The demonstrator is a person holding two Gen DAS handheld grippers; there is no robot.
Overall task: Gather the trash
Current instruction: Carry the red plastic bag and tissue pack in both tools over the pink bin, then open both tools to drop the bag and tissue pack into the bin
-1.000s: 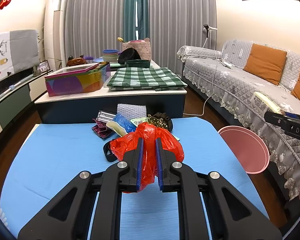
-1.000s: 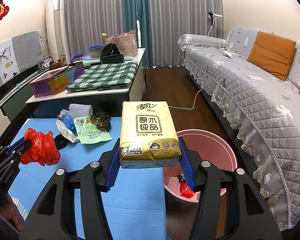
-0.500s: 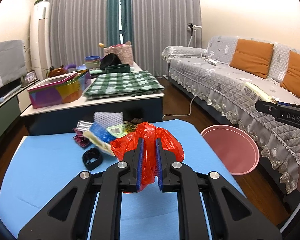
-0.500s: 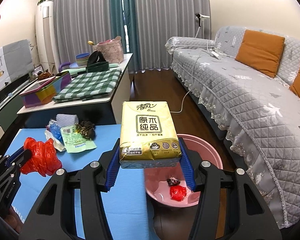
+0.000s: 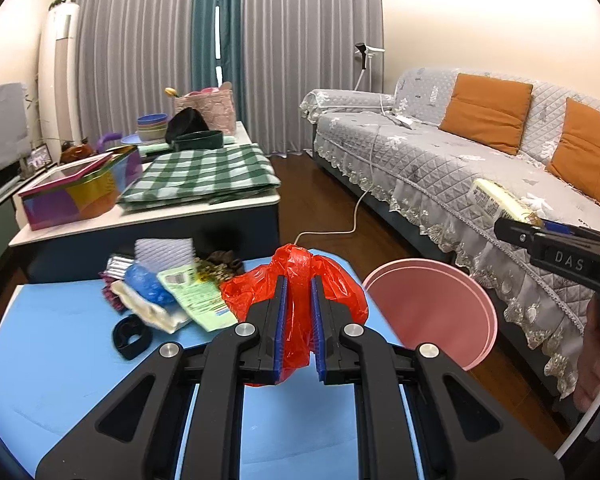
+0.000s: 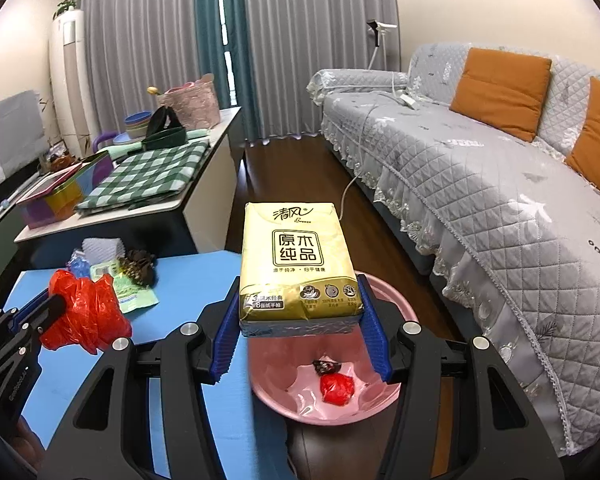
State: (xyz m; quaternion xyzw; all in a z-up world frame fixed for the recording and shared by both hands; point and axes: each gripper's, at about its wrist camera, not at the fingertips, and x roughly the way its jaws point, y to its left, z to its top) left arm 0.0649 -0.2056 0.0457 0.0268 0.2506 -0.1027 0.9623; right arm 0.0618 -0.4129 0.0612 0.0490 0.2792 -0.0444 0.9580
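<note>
My left gripper (image 5: 298,328) is shut on a crumpled red plastic bag (image 5: 296,280) and holds it above the blue table (image 5: 60,360), left of the pink bin (image 5: 432,312). The bag also shows in the right wrist view (image 6: 84,312). My right gripper (image 6: 300,332) is shut on a yellow tissue pack (image 6: 298,264) and holds it over the pink bin (image 6: 312,404). The bin holds a small red wad (image 6: 337,388) and a dark scrap (image 6: 326,366). The pack also shows in the left wrist view (image 5: 500,200).
A pile of trash (image 5: 168,280) lies at the blue table's far edge: wrappers, a green packet, a blue bag, a black ring (image 5: 131,336). A white table with a green checked cloth (image 5: 204,176) stands behind. A grey sofa (image 5: 480,168) runs along the right.
Both grippers have moved right towards the bin, each keeping its load. The tissue pack now hangs over the bin's opening, and the red bag is nearer the table's right edge.
</note>
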